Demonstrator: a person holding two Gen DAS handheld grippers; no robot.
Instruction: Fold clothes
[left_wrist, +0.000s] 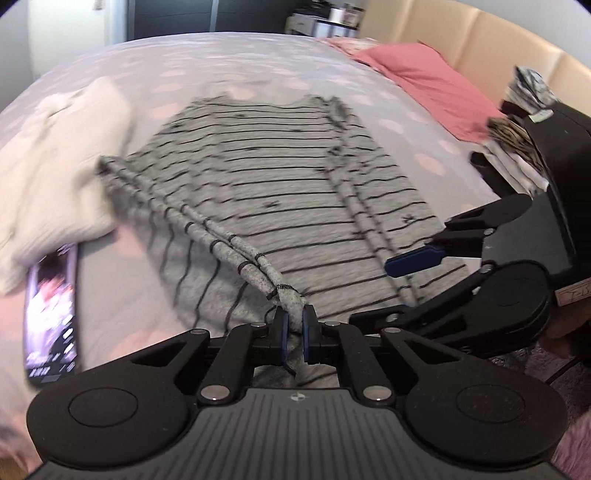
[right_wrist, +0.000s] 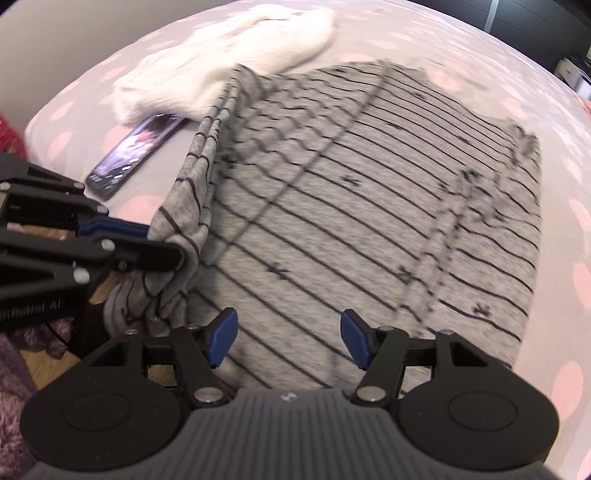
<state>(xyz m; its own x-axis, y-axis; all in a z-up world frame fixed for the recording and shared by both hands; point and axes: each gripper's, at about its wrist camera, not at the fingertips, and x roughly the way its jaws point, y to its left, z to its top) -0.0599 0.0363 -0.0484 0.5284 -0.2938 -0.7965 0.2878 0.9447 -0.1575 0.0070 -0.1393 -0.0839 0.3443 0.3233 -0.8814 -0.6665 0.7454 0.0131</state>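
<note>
A grey striped shirt (left_wrist: 280, 192) lies spread on the polka-dot bed (left_wrist: 229, 62), its left edge lifted into a ridge. The left gripper (left_wrist: 294, 328) pinches that bunched hem; the right gripper (right_wrist: 288, 339) hovers above the shirt, fingers wide apart, gripping nothing. A white garment (right_wrist: 229, 59) and smartphone (right_wrist: 136, 155) lie beside it.

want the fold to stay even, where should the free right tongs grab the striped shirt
Grip the near hem of the striped shirt at its right corner, coming in low from the bed edge. The left tongs already pinch the left side, and the open right tongs hover over that flat hem.
</note>
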